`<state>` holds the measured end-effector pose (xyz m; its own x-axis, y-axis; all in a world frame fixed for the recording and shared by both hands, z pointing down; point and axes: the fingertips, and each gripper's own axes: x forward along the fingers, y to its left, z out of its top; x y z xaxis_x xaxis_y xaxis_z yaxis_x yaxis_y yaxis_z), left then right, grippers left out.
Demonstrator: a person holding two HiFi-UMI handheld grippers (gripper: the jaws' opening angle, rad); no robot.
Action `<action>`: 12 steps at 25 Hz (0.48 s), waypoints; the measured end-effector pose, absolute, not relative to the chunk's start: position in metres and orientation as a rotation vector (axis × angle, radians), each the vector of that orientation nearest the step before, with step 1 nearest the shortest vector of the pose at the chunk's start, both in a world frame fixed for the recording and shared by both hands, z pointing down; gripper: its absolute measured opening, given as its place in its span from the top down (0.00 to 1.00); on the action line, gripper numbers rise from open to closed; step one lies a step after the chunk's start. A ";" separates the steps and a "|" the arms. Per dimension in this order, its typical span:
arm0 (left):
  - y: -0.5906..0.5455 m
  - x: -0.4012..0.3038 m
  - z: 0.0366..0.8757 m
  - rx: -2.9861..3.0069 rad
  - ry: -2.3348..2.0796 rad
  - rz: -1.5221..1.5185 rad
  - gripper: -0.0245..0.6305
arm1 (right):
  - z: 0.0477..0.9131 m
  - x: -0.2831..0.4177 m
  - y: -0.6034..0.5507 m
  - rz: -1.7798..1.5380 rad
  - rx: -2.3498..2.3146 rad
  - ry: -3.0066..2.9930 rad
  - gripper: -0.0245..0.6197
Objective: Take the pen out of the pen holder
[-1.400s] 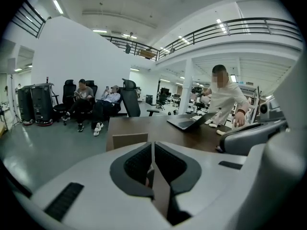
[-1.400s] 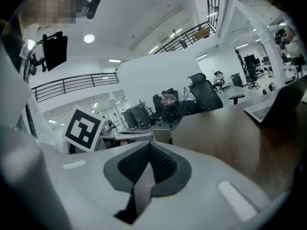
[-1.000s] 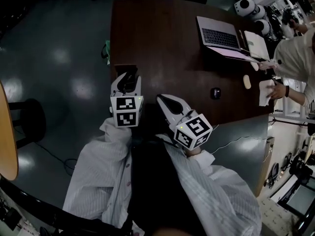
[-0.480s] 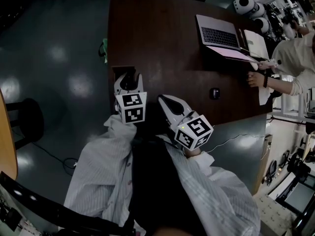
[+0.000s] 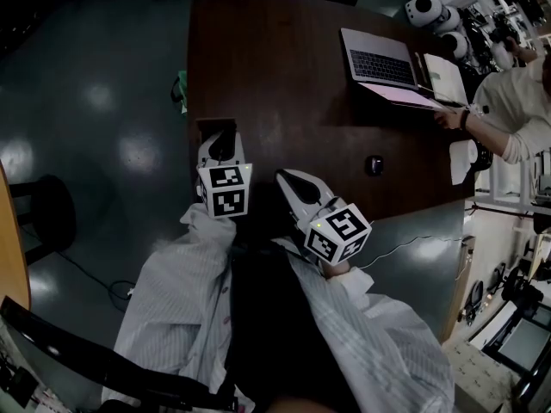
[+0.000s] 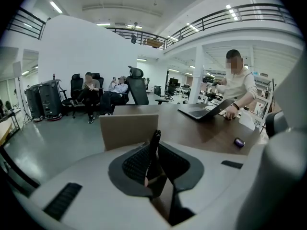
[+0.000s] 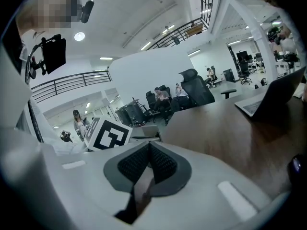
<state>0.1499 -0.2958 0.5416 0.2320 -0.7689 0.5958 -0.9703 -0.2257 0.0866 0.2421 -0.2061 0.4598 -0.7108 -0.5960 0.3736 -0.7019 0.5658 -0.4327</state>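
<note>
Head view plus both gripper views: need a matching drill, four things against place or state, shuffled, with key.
Things:
1. black pen
2. tan box-shaped pen holder
3. open silver laptop
4. right gripper

Place or state:
A. jaws together, nothing between them
B. far right part of the dark wooden table
C. at the table's left edge, just beyond the left gripper
D. between the left gripper's pads

Pairs: 1-D, 2-C, 3-B, 4-A.
Note: the left gripper's jaws are closing on the pen.

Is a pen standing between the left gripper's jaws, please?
Yes, the left gripper view shows a dark pen upright between the closing jaws of the left gripper.
</note>
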 end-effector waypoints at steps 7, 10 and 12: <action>-0.285 0.145 0.525 2.107 -1.563 0.517 0.89 | 0.454 0.238 -0.199 0.835 1.114 -2.620 0.96; -0.281 0.142 0.505 2.163 -1.563 0.486 0.89 | 0.449 0.235 -0.200 0.812 1.124 -2.630 0.96; -0.276 0.137 0.494 2.185 -1.562 0.463 0.89 | 0.446 0.232 -0.202 0.796 1.133 -2.637 0.96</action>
